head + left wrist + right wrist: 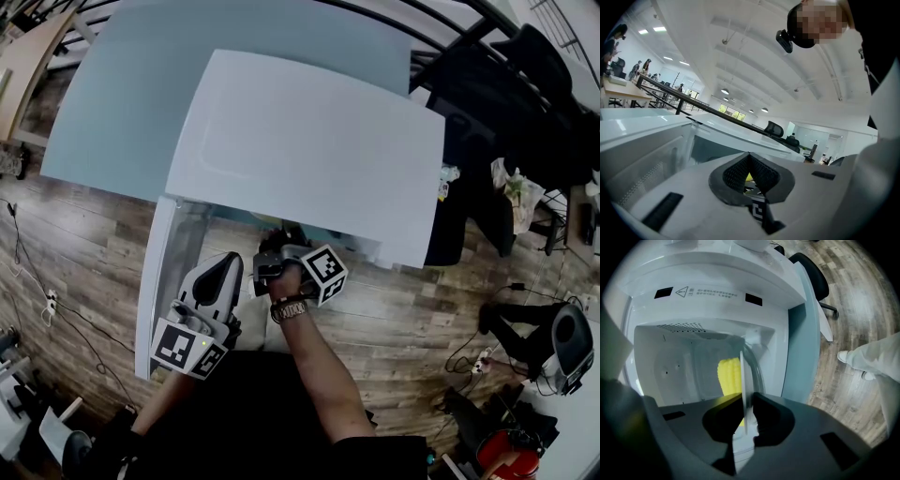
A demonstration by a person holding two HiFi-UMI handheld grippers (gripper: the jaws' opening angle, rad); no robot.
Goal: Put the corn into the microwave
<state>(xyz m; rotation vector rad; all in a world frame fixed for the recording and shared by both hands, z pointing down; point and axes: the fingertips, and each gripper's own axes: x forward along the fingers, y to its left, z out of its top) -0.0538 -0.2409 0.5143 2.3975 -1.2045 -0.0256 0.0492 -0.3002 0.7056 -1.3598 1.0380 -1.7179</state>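
The white microwave point(309, 150) stands on a pale blue table, its door point(155, 281) swung open at the left. In the right gripper view a yellow corn cob point(729, 376) lies on a clear plate point(743, 376) seen edge-on, inside the white cavity point(670, 366). My right gripper point(746, 401) is shut on the plate's near rim; in the head view it point(281, 246) reaches in under the microwave's top. My left gripper point(225, 262) hangs beside the open door, shut on nothing, its tips point(749, 157) together and pointing at the microwave's front.
The blue table point(112, 94) stretches behind and to the left of the microwave. Black office chairs point(525, 66) stand at the right. On the wooden floor are cables point(37, 300) and gear point(562, 347). A person's legs and shoes point(853, 362) are to the right.
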